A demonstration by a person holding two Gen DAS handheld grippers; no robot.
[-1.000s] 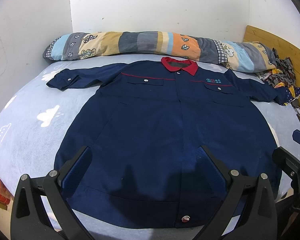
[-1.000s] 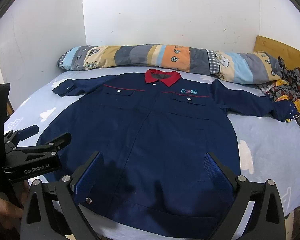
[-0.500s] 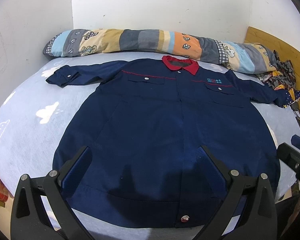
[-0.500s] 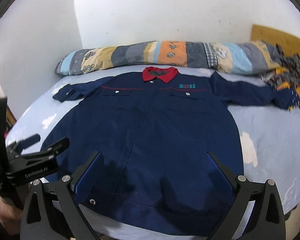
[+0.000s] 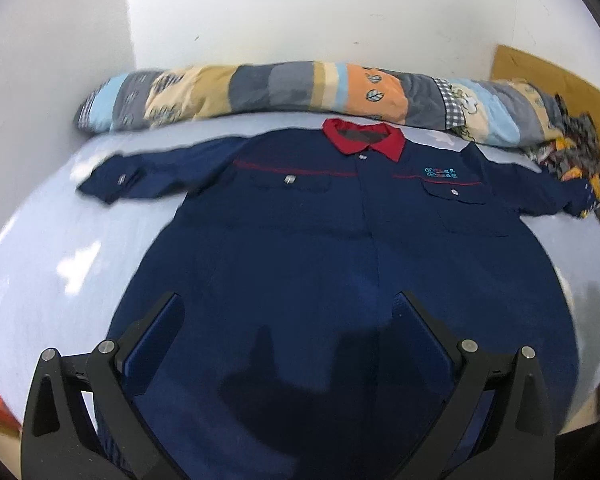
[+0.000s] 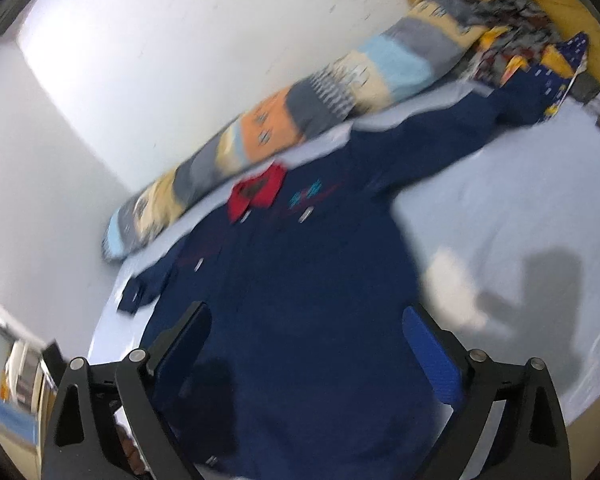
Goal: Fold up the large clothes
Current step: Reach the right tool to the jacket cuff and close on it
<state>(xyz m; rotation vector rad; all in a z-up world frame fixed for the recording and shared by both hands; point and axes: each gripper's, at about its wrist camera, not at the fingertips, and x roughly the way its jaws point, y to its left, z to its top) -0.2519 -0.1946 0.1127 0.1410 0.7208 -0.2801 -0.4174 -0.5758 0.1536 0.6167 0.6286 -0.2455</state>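
Blurring jacket (image 6: 308,280), hem (image 5: 300,420) cut off

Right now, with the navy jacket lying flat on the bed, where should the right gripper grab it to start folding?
Probably the cuff end of the outstretched sleeve, coming from the bed's right side: it lies flat, spread away from the jacket. The right gripper is open.

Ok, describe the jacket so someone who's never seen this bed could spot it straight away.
Start at the bed with its pale blue sheet; a long patchwork bolster runs along the wall. Just in front of it the jacket lies flat, sleeves spread. It is the only navy garment with a red collar.
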